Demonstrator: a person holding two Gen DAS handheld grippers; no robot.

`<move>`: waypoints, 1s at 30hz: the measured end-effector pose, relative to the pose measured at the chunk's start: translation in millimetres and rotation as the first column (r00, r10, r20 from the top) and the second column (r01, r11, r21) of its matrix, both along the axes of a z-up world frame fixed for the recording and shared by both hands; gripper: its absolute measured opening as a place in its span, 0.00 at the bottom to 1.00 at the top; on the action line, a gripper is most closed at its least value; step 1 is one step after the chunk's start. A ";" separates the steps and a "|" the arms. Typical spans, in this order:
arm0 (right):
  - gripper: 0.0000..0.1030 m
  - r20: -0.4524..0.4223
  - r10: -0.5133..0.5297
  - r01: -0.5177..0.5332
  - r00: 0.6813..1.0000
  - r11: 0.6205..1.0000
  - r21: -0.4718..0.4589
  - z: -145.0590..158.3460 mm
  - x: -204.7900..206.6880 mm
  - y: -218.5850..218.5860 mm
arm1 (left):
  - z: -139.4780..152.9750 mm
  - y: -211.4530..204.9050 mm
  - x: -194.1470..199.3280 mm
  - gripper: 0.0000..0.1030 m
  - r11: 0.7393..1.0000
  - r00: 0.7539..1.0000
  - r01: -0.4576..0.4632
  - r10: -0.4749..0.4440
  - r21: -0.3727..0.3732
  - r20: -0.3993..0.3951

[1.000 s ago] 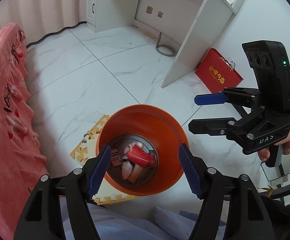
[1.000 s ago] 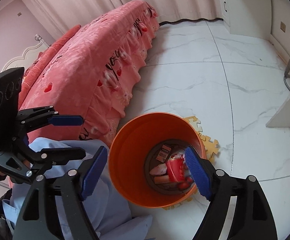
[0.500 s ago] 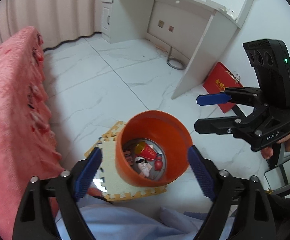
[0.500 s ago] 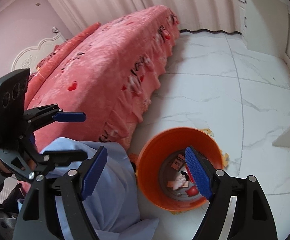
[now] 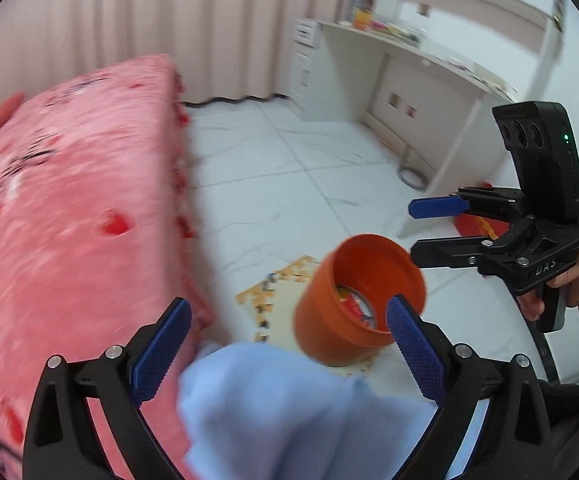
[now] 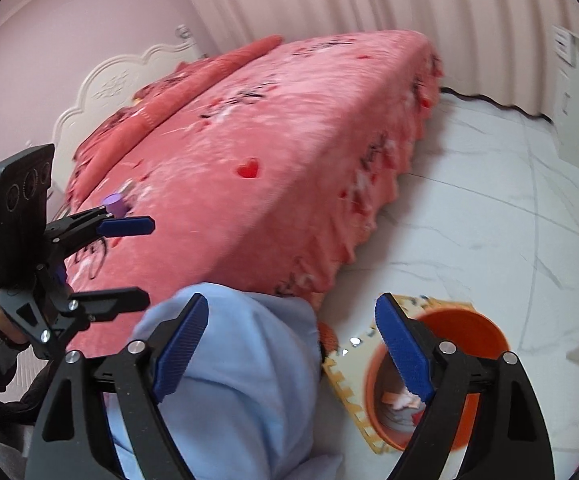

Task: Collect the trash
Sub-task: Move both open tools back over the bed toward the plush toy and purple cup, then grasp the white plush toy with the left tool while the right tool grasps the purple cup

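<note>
An orange bin [image 5: 329, 320] stands on the floor on a foam mat, with red and pale trash [image 5: 353, 306] at its bottom; its rim [image 6: 469, 320] and contents also show in the right wrist view. My left gripper [image 5: 287, 354] hangs above and short of the bin, its jaws opening with nothing between them. My right gripper [image 6: 292, 350] is also lifted off the bin, jaws opening and empty. Each gripper shows in the other's view: the right gripper [image 5: 423, 230], the left gripper [image 6: 145, 260]. A small purple item [image 6: 113, 202] lies on the bed.
A pink bed [image 6: 269, 140] fills the left side of the room. A light blue clothed knee [image 5: 289, 412] sits under both grippers. The yellow foam mat [image 5: 273, 292] lies beside the bed. A white desk [image 5: 429, 80] and a red bag [image 5: 477, 224] stand beyond.
Both grippers have risen and drawn back from the bin, which now looks smaller and lower. Both views have swung toward the bed. The jaws of both stand wider.
</note>
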State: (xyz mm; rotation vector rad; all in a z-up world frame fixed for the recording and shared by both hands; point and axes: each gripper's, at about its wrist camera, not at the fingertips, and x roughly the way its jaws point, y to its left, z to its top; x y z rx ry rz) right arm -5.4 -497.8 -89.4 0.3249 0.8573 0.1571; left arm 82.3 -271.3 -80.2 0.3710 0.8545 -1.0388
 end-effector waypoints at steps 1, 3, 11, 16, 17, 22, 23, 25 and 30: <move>0.82 0.004 0.022 -0.022 1.000 1.000 -0.003 2.7 4.7 10.1 | 2.7 13.4 1.9 0.94 1.000 1.000 -0.028 0.028 -0.008 0.005; 0.82 0.011 0.070 -0.070 0.997 0.997 -0.007 8.2 16.9 32.4 | 7.9 40.5 5.3 0.94 0.996 0.996 -0.085 0.085 -0.019 0.014; 0.82 0.021 0.263 -0.263 0.964 0.965 -0.025 19.6 73.5 132.6 | 17.9 148.5 14.2 0.94 0.948 0.947 -0.316 0.317 -0.033 0.040; 0.82 0.020 0.387 -0.386 0.922 0.922 -0.037 24.8 111.1 202.5 | 19.8 216.9 23.6 0.94 0.895 0.894 -0.445 0.446 -0.037 0.037; 0.82 0.021 0.410 -0.409 0.912 0.912 -0.039 25.4 118.0 215.8 | 20.4 229.6 24.9 0.94 0.885 0.884 -0.465 0.466 -0.035 0.041; 0.82 0.024 0.507 -0.505 0.862 0.862 -0.041 26.8 148.9 275.2 | 23.7 294.7 39.5 0.94 0.828 0.827 -0.560 0.561 -0.035 0.045; 0.82 0.025 0.523 -0.522 0.852 0.852 -0.042 26.8 155.3 285.9 | 23.8 306.9 45.0 0.94 0.814 0.813 -0.580 0.581 -0.031 0.047; 0.82 0.026 0.550 -0.549 0.835 0.835 -0.043 26.1 169.1 308.0 | 23.2 327.5 52.9 0.94 0.796 0.794 -0.605 0.606 -0.028 0.050; 0.82 0.019 0.593 -0.592 0.805 0.805 -0.032 20.5 203.1 345.1 | 16.9 362.9 81.7 0.94 0.759 0.759 -0.650 0.651 -0.035 0.025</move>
